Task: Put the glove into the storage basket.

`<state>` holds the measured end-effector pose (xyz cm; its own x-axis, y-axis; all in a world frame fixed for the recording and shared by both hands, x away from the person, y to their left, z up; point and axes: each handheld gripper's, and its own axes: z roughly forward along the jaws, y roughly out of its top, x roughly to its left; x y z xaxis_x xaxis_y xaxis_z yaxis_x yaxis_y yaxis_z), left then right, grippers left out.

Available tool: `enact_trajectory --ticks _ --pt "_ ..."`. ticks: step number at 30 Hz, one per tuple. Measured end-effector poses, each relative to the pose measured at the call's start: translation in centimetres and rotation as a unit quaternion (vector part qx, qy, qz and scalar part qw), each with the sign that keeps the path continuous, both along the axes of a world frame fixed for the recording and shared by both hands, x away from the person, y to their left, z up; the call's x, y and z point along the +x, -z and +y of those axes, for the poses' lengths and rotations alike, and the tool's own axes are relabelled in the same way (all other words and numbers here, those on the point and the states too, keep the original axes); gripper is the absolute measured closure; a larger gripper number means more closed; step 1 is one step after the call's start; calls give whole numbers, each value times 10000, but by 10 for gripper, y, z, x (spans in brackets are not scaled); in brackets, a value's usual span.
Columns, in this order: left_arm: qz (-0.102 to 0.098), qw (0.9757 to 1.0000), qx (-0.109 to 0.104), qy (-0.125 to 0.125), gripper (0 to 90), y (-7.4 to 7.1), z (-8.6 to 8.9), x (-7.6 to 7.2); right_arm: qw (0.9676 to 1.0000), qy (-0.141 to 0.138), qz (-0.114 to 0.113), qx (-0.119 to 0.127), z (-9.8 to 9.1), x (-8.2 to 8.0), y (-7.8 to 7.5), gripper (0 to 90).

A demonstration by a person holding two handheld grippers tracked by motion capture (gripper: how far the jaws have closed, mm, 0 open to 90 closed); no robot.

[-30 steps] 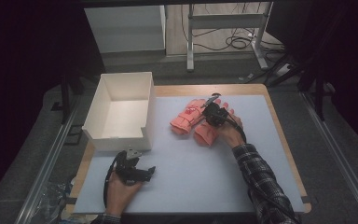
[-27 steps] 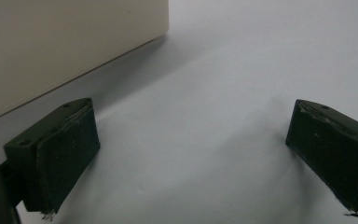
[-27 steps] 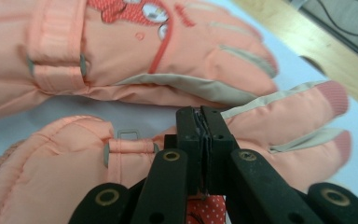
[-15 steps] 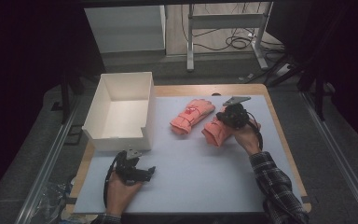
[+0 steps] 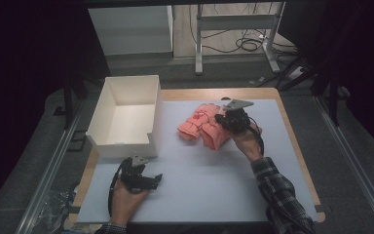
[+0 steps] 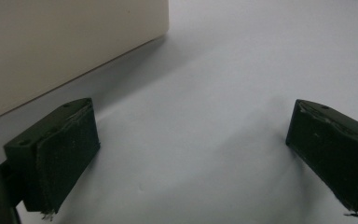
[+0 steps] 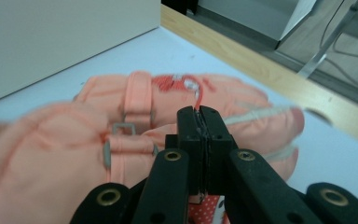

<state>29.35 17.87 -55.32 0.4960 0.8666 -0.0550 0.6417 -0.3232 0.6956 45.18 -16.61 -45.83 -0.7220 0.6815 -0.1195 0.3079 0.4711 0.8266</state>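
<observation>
Two salmon-pink gloves lie side by side on the white mat, the far glove and the near glove. My right gripper is at the right end of the near glove, its jaws pressed together on a thin bit of that glove's edge. Red dotted lining shows under the jaws in the right gripper view. My left gripper rests low on the mat at the front left, jaws wide open with nothing between them.
A white open box stands at the left of the mat, just beyond my left gripper. The table's wooden edge runs behind and to the right of the gloves. Bare mat spreads across the front.
My right gripper drew the near glove to the right, away from the other one, then brought it back beside it and rose a little. The left gripper has stayed put.
</observation>
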Motion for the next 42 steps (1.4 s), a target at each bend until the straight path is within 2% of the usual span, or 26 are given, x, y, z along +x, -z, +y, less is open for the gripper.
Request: enact_trajectory --ticks 1,5,7,8,10,12,14,15,18,21,24,26,28,29,32,35,38,41,42 --pt "1 10000 0 1 21 0 0 0 9999 9 78 144 -9 -6 4 878" --pt "2 10000 1 -7 21 0 0 0 9995 166 164 211 -37 -27 15 891" --pt "1 10000 14 3 21 0 0 0 9989 173 226 373 -50 -35 17 892" --pt "2 10000 12 2 21 0 0 0 9987 194 249 402 -55 -38 18 892" --pt "3 10000 13 3 21 0 0 0 9989 286 204 294 -65 -43 18 891" --pt "3 10000 12 1 21 0 0 0 9986 307 225 357 -69 -44 15 891" --pt "7 10000 2 -4 21 0 0 0 9981 221 329 469 -66 -41 10 890" --pt "10 10000 5 0 21 0 0 0 9981 124 368 487 -59 -38 7 889" --pt "4 10000 0 1 21 0 0 0 9980 -161 497 356 -32 -29 3 889" --pt "4 10000 -2 1 21 0 0 0 9966 -446 696 38 4 -13 7 888" --pt "1 10000 -3 2 21 0 0 0 9938 -559 779 -557 35 4 21 887" --pt "-1 10000 -2 1 22 0 0 0 9903 -564 870 -930 46 11 31 885" --pt "-2 10000 -4 0 21 0 0 0 9865 -442 831 -1340 48 14 38 885" --pt "-1 10000 -3 1 22 0 0 0 9859 -373 841 -1401 44 14 40 885" --pt "-2 10000 -3 -1 22 0 0 0 9900 -279 875 -1072 26 10 35 886" --pt "-1 10000 -3 0 22 0 0 0 9911 -142 826 -1038 7 3 31 886" --pt "0 10000 -4 -1 22 0 0 0 9932 -62 857 -783 -14 -4 28 885" --pt "1 10000 0 1 21 0 0 0 9940 30 794 -753 -31 -10 25 885" --pt "1 10000 0 1 22 0 0 0 9940 30 794 -753 -31 -10 25 885"
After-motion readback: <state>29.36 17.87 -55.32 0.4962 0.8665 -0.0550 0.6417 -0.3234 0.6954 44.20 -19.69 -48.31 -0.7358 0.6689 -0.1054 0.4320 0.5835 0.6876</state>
